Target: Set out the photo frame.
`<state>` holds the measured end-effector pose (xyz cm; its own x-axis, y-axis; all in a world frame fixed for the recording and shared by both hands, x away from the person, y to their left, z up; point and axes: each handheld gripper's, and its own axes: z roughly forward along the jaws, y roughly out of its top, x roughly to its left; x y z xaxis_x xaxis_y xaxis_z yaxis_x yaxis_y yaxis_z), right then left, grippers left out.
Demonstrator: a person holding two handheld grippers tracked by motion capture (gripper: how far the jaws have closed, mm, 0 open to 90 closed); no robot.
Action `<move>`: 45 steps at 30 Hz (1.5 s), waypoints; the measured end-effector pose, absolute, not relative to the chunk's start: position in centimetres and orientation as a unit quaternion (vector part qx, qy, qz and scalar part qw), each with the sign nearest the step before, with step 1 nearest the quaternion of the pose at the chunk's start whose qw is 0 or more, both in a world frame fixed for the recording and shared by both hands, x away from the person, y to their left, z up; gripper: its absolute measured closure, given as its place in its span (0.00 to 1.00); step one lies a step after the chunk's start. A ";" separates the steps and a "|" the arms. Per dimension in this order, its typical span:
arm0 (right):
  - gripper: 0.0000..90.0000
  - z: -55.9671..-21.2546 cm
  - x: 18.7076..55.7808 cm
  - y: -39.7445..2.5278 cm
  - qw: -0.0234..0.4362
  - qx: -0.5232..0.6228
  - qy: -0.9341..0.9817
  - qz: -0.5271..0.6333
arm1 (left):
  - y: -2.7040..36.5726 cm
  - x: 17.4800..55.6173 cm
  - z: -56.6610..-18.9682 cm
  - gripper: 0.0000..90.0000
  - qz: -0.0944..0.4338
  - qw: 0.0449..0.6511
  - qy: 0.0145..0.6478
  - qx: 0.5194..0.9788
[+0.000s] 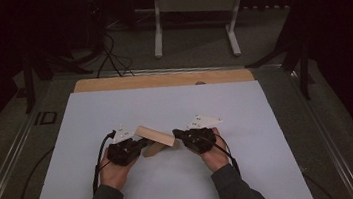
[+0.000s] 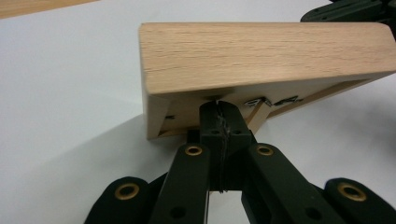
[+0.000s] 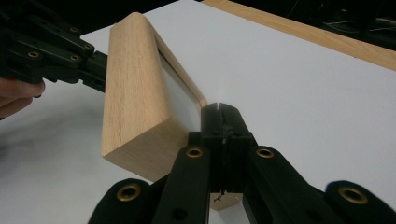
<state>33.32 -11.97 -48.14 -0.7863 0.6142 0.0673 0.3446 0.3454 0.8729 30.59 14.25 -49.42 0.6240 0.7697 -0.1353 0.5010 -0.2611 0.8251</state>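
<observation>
A light wooden frame [image 1: 156, 136] with a thick rounded border hangs tilted just above the white sheet [image 1: 226, 109], between my two grippers. My left gripper [image 1: 142, 143] meets it from the left. In the left gripper view the jaws [image 2: 218, 106] are pressed together at the recessed underside of the frame [image 2: 261, 53]. My right gripper [image 1: 177, 134] meets it from the right. In the right gripper view its jaws [image 3: 218, 109] are shut at the thin inner rim of the frame [image 3: 133, 93], and the left gripper [image 3: 88, 67] holds the far end.
The white sheet lies on a wooden tabletop whose bare strip [image 1: 162, 79] shows along the far edge. Beyond it, a white desk stand [image 1: 191, 4] and dark cables [image 1: 109, 57] are on the grey floor. Dark stands flank the table.
</observation>
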 end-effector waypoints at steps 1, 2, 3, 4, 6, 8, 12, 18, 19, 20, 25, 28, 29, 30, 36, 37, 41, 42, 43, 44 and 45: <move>0.99 -48.1 33.3 -12.0 0.138 0.295 0.809 0.489 | 14.2 30.6 -49.4 1.00 0.149 0.451 0.407 0.780; 0.99 -48.1 33.2 -11.9 0.138 0.293 0.810 0.489 | 14.1 30.5 -49.4 1.00 0.148 0.453 0.405 0.780; 0.99 -48.1 33.2 -11.9 0.138 0.292 0.810 0.489 | 14.1 30.5 -49.4 1.00 0.148 0.453 0.405 0.780; 0.99 -48.1 33.1 -11.9 0.139 0.291 0.811 0.489 | 14.0 30.4 -49.3 1.00 0.147 0.453 0.402 0.782; 1.00 -48.1 33.0 -11.8 0.139 0.289 0.812 0.488 | 13.8 30.3 -49.2 1.00 0.146 0.456 0.399 0.782; 0.99 -48.1 32.9 -11.7 0.140 0.286 0.813 0.487 | 13.7 30.3 -49.1 1.00 0.145 0.456 0.397 0.783; 1.00 -48.1 32.6 -11.6 0.140 0.282 0.816 0.485 | 13.5 30.2 -49.0 1.00 0.144 0.457 0.394 0.784; 1.00 -48.1 32.3 -11.4 0.140 0.277 0.818 0.484 | 13.4 30.1 -49.0 1.00 0.145 0.457 0.392 0.785; 1.00 -48.1 32.3 -11.4 0.139 0.277 0.819 0.483 | 13.4 30.1 -49.0 1.00 0.145 0.457 0.392 0.785; 1.00 -48.1 32.3 -11.4 0.140 0.276 0.819 0.484 | 13.4 30.0 -49.0 1.00 0.144 0.458 0.392 0.785; 1.00 -48.1 32.1 -11.3 0.138 0.274 0.821 0.481 | 13.1 29.9 -49.0 1.00 0.142 0.456 0.386 0.789; 1.00 -48.3 32.0 -11.2 0.139 0.273 0.822 0.480 | 13.0 29.9 -49.1 1.00 0.142 0.455 0.383 0.792; 1.00 -48.3 32.0 -11.2 0.139 0.273 0.822 0.479 | 12.9 29.9 -49.2 1.00 0.141 0.455 0.382 0.792; 1.00 -48.4 32.0 -11.2 0.138 0.274 0.823 0.479 | 12.9 29.9 -49.2 1.00 0.140 0.455 0.382 0.792; 1.00 -48.9 31.9 -11.3 0.135 0.278 0.828 0.469 | 12.6 29.8 -49.4 1.00 0.139 0.450 0.379 0.797; 1.00 -48.9 31.8 -11.3 0.134 0.276 0.829 0.468 | 12.6 29.8 -49.4 1.00 0.138 0.449 0.378 0.798; 1.00 -48.9 31.6 -10.9 0.135 0.266 0.833 0.466 | 12.5 29.8 -49.6 1.00 0.138 0.447 0.378 0.799; 1.00 -48.9 31.4 -10.8 0.136 0.262 0.835 0.464 | 12.5 29.8 -49.6 1.00 0.138 0.447 0.379 0.799; 1.00 -49.0 31.4 -10.7 0.136 0.260 0.836 0.464 | 12.5 29.8 -49.6 1.00 0.137 0.446 0.380 0.798; 1.00 -49.0 31.3 -10.5 0.138 0.255 0.838 0.462 | 12.5 29.8 -49.7 1.00 0.138 0.447 0.381 0.797; 1.00 -49.0 31.1 -10.4 0.137 0.252 0.840 0.461 | 12.6 29.8 -49.7 1.00 0.138 0.447 0.383 0.796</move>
<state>31.10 -10.38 -49.01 -0.8351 0.5500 0.0025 0.2978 0.4484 0.8428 29.84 12.57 -49.69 0.6678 0.7341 -0.1233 0.4870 -0.3056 0.8182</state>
